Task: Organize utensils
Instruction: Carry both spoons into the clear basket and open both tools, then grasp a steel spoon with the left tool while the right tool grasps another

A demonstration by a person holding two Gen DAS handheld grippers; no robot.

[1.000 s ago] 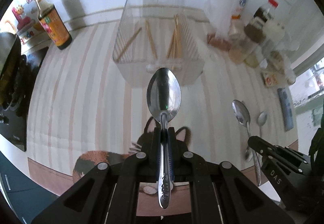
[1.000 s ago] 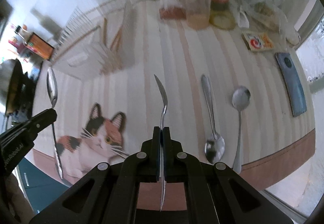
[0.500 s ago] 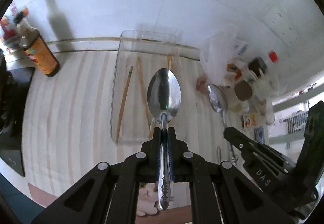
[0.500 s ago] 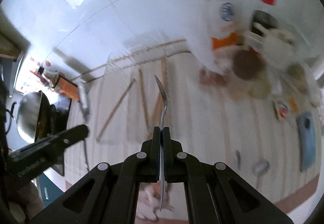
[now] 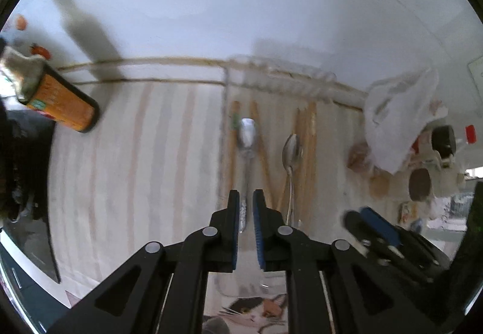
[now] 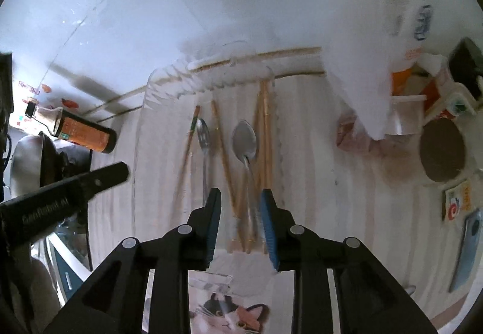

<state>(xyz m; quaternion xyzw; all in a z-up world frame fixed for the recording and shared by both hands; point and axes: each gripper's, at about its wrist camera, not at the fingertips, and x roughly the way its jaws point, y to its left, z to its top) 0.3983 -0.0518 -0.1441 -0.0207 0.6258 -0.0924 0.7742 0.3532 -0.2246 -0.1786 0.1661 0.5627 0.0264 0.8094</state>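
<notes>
A clear plastic tray (image 5: 225,122) (image 6: 142,135) against the back wall holds several wooden chopsticks (image 5: 309,135) (image 6: 265,135) and two metal spoons. The left spoon (image 5: 247,138) (image 6: 203,138) lies below my left gripper (image 5: 246,198), whose jaws stand slightly apart and open. The right spoon (image 5: 291,150) (image 6: 245,141) lies below my right gripper (image 6: 241,198), which is open wide and empty. Both grippers hover over the near end of the tray. The left gripper shows in the right wrist view (image 6: 120,172), the right gripper in the left wrist view (image 5: 362,219).
A sauce bottle (image 5: 57,104) (image 6: 81,132) stands left of the tray by a stove and wok (image 6: 27,165). Jars, packets and a white bag (image 5: 398,122) (image 6: 362,68) crowd the right. A phone (image 6: 466,249) and a cat mat (image 6: 229,313) lie nearer.
Both grippers opened and let go of their spoons, which now lie in the tray among the chopsticks. The views moved closer over the tray.
</notes>
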